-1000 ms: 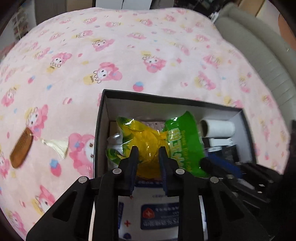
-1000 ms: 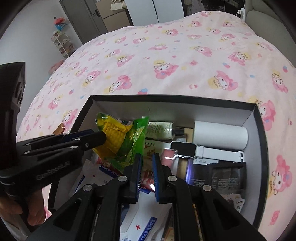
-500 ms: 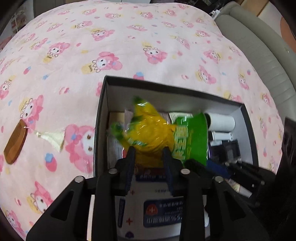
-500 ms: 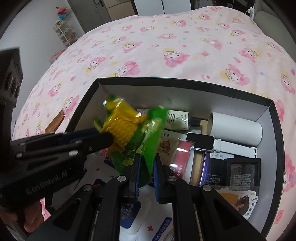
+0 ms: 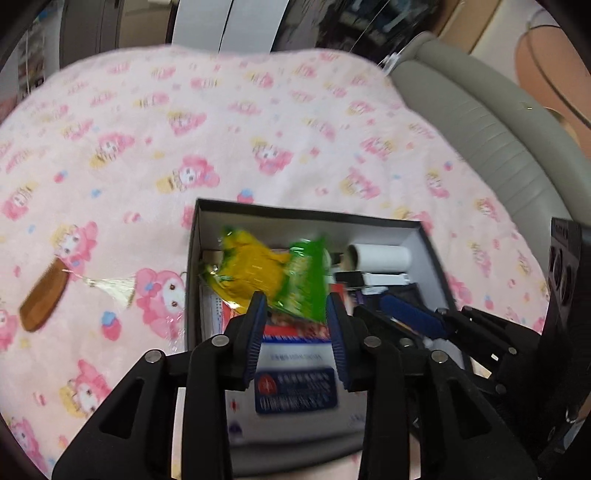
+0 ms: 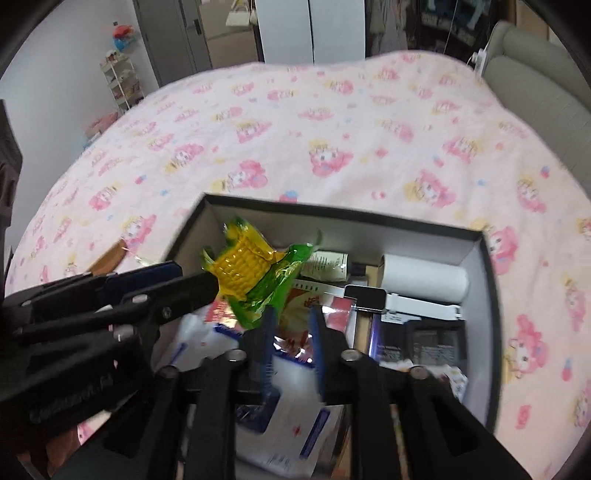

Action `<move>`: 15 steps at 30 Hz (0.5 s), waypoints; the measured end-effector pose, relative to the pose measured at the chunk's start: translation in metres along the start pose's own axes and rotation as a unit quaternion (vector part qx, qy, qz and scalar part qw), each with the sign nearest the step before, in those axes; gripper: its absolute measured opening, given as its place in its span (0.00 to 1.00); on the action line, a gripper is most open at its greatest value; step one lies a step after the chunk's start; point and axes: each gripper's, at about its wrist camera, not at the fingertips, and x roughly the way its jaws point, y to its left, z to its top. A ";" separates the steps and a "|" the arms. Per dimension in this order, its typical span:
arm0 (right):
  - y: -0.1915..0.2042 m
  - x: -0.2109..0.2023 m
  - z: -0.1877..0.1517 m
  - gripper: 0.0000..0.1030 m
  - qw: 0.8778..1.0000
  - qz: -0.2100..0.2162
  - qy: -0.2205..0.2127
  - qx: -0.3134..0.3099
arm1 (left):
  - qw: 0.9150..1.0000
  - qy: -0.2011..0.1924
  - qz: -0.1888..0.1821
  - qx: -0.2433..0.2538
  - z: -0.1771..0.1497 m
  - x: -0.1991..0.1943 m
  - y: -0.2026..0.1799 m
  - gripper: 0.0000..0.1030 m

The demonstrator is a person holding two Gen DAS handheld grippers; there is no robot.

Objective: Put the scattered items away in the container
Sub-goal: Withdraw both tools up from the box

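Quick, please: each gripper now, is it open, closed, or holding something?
Left gripper: open, holding nothing.
Right gripper: open, holding nothing; corn packet lies released in the box.

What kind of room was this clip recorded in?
Most likely a bedroom. The black box sits on a bed covered with a pink cartoon-print blanket, a grey padded headboard runs along one side, and wardrobe-style doors stand beyond it.
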 end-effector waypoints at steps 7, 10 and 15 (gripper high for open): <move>0.029 -0.073 -0.031 0.44 0.999 0.012 -0.053 -0.007 | 0.999 -0.043 0.004 0.013 -0.034 -0.081 -0.009 0.42; 0.040 -0.096 -0.050 0.44 0.998 0.010 -0.065 -0.003 | 0.998 -0.057 0.010 0.020 -0.058 -0.112 -0.007 0.44; 0.066 -0.126 -0.081 0.44 0.996 0.005 -0.082 -0.016 | 0.996 -0.084 0.029 0.022 -0.091 -0.153 0.002 0.53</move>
